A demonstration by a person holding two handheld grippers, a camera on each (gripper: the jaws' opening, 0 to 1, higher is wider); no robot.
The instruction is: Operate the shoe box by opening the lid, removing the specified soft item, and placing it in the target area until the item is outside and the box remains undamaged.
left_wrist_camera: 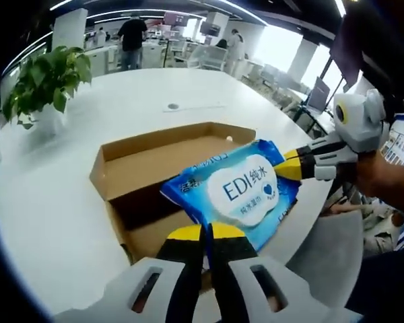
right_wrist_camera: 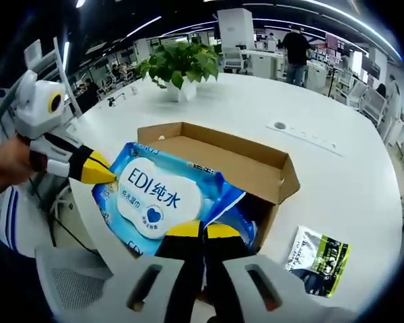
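We can read "EDI" and the signs "纯水" on the white label of the blue wipes pack [left_wrist_camera: 239, 195]. The smaller words under them are too tiny for us to read.

Box floor under the blue wipes pack [left_wrist_camera: 239, 195]; small print on the dark packet [right_wrist_camera: 321, 260] illegible.

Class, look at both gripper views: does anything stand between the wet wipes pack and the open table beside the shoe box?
Nothing visible does. Both grippers, left and right, are shut on the wet wipes pack, held above the open cardboard shoe box. The white table beside it is bare, apart from a small dark packet.
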